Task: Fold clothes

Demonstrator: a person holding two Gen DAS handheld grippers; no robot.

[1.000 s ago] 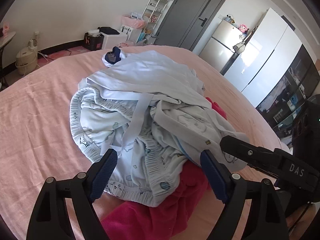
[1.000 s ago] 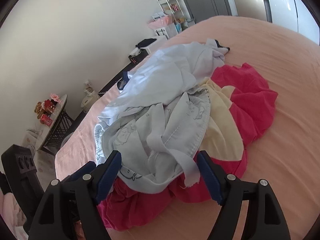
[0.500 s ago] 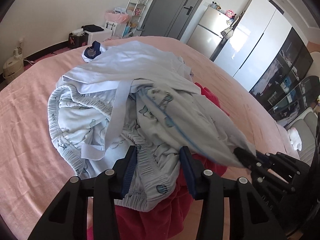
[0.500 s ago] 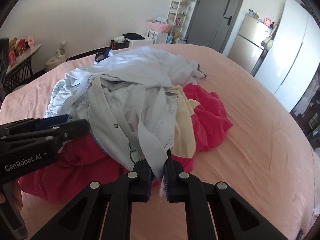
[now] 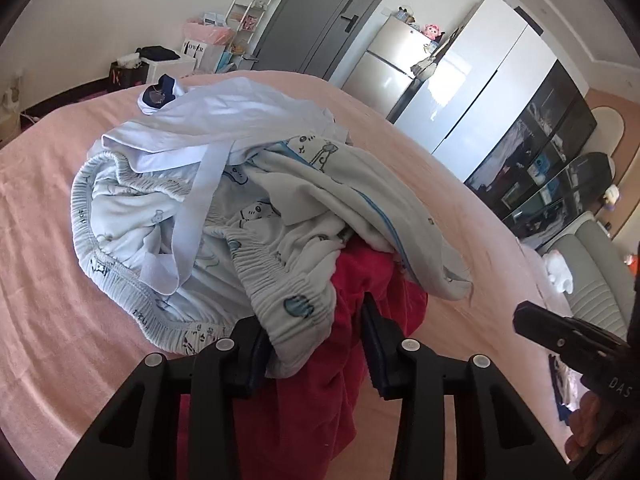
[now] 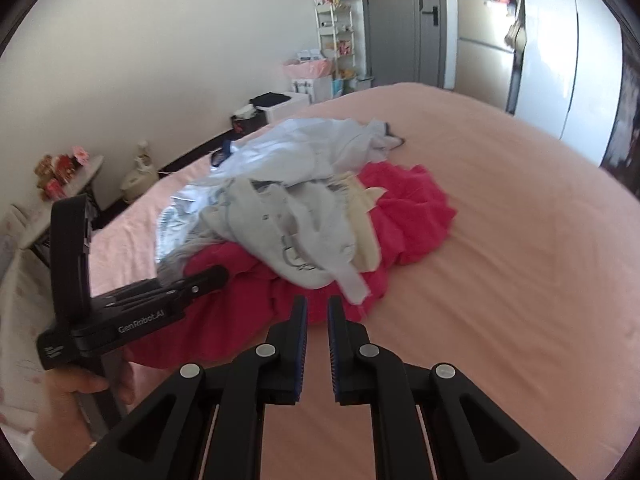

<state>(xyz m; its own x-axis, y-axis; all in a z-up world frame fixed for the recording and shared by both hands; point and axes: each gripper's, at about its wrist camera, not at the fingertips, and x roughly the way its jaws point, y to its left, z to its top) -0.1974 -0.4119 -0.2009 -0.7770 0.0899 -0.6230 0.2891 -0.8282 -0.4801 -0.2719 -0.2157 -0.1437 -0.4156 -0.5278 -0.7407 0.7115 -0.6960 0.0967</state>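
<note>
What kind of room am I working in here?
Likely a lived-in bedroom or studio flat: a pile of clothes on a pink-sheeted bed, a silver two-door fridge and a grey door beyond.

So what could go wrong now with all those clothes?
The left tool, whose jaws have just been closing, pinches the printed waistband and the red cloth together, so both may lift at once. The right tool has just closed on nothing; the grey strip lies beyond its tips, so the pull may be one-sided.
</note>
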